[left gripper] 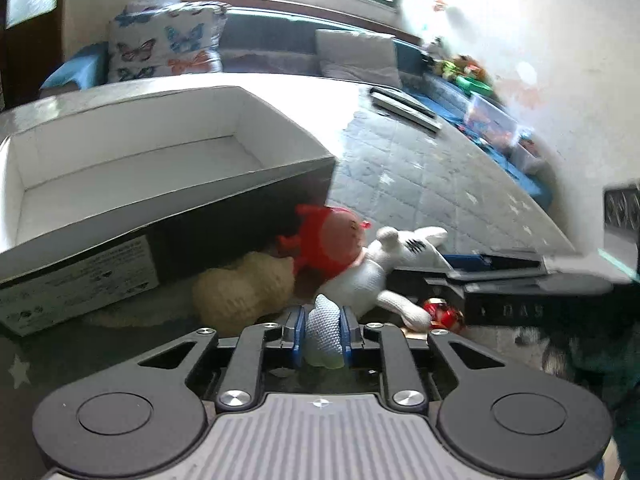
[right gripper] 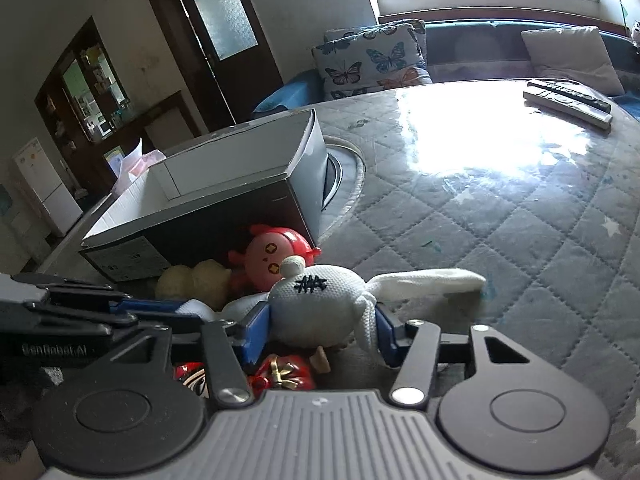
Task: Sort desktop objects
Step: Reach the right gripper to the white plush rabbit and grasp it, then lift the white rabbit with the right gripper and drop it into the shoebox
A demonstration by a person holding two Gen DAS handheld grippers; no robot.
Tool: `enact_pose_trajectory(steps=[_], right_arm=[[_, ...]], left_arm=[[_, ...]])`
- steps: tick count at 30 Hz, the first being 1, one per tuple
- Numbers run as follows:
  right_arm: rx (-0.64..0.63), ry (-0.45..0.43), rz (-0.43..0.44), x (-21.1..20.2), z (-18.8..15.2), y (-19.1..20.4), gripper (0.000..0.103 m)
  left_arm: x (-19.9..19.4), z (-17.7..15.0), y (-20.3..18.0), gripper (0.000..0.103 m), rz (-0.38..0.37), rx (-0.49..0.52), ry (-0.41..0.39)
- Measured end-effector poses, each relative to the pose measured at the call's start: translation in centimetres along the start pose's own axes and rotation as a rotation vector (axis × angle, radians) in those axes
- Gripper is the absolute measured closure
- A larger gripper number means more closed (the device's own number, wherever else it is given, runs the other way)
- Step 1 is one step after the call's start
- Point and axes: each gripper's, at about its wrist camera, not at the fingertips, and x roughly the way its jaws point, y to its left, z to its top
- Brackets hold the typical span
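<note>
The left tool (left gripper: 323,334) is closed on a knitted limb of the white crocheted rabbit (left gripper: 372,272), its blue pads pressing the pale fabric from both sides. The right tool (right gripper: 320,326) is clamped on the same rabbit's head (right gripper: 320,304) (the one with the dark stitched mark), and the long ears trail off to the right across the quilted worktop (right gripper: 520,232). The rabbit lies at the near edge of a small heap of toys: a red and pink round-headed figure (right gripper: 276,258) just behind it, a beige plush (left gripper: 244,292) to the left, and a small red and gold trinket (right gripper: 286,372) tucked beneath. Directly behind the heap stands an open cardboard box (left gripper: 132,168), white inside, dark outside. Two remote controls (right gripper: 568,102) lie at the far right of the worktop.
</note>
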Motion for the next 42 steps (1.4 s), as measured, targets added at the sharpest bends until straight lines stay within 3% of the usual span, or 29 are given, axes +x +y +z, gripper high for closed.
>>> enact_pose_trajectory(steps=[7,18,24,33,42], right_arm=[[0.005,-0.020,0.004,-0.2,0.1,0.1,0.053],[-0.037,-0.116,0.051,-3.1,2.1,1.9,0.054],[-0.089,-0.184,0.096,-3.6,5.5,3.9,0.054],[-0.165,-0.156,0.172,1.7,11.3,6.6,0.055],[-0.178,-0.033,0.165,9.0,13.7,7.4,0.055]], left_arm=[[-0.1,0.0,0.6,0.085,0.002,-0.041,0.003],[-4.7,1.9,0.1,0.086,-0.032,-0.033,-0.143],[-7.4,4.4,1.7,0.086,0.018,-0.041,-0.244],[-6.9,8.5,6.5,0.086,0.153,-0.106,-0.281],[-3.0,10.3,11.4,0.085,0.230,-0.177,-0.220]])
